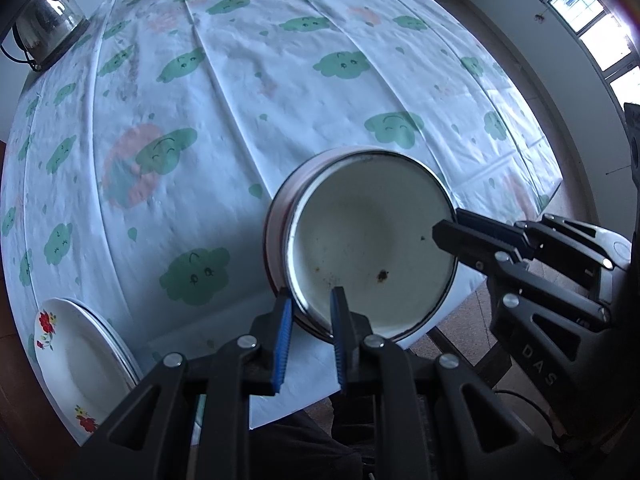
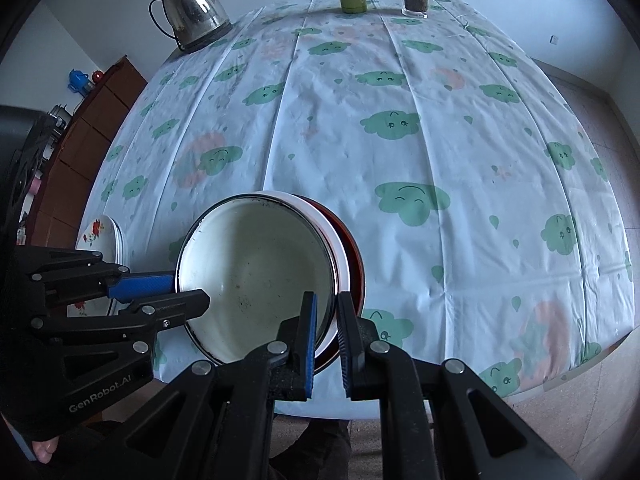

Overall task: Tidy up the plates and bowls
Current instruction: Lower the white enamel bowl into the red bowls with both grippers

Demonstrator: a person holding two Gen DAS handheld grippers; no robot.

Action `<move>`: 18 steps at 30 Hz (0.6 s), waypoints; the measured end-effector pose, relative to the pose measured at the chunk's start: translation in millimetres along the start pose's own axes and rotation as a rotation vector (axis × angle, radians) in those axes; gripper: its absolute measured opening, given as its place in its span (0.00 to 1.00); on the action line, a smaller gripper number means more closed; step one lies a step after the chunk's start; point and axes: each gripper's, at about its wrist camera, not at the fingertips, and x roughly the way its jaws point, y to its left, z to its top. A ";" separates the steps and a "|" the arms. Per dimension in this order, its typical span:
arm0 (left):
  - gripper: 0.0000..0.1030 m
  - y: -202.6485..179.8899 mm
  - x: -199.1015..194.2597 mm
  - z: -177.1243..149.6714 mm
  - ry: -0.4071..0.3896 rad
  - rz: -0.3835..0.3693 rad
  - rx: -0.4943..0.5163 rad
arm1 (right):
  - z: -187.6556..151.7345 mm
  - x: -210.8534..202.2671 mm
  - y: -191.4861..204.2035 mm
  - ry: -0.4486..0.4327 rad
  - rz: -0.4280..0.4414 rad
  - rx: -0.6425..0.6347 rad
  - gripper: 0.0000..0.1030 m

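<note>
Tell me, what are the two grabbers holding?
Both hold the white bowl by its rim: left gripper on one side, right gripper on the opposite side.

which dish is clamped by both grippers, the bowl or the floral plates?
The cream enamel bowl with the dark rim: the left gripper and right gripper each pinch its rim. The floral plates sit untouched on the table's left.
</note>
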 end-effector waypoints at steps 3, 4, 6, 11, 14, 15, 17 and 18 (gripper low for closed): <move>0.15 0.5 -0.2 -0.5 -0.001 0.000 0.000 | -0.6 -0.3 -0.5 0.001 0.005 0.008 0.12; 0.15 0.6 -0.2 -0.5 -0.001 0.001 -0.001 | -0.4 -1.1 -1.1 -0.002 0.006 0.012 0.12; 0.17 0.1 -0.9 -0.3 -0.006 0.006 0.002 | -0.1 -2.3 -2.0 -0.008 0.005 0.016 0.12; 0.26 -4.8 -7.6 0.2 -0.036 0.012 0.020 | 2.4 -8.6 -2.0 -0.033 0.016 0.017 0.13; 0.26 -3.5 -7.0 -0.2 -0.034 0.010 0.016 | 2.6 -9.1 -0.3 -0.034 0.017 0.012 0.13; 0.26 -2.9 -7.3 -0.4 -0.034 0.011 0.014 | 2.4 -9.1 0.1 -0.034 0.020 0.012 0.13; 0.26 -2.0 -8.0 -0.9 -0.037 0.012 0.010 | 2.1 -9.7 0.3 -0.037 0.014 0.012 0.13; 0.26 -1.9 -8.7 -1.3 -0.039 0.014 0.010 | 1.9 -10.4 0.0 -0.040 0.014 0.014 0.13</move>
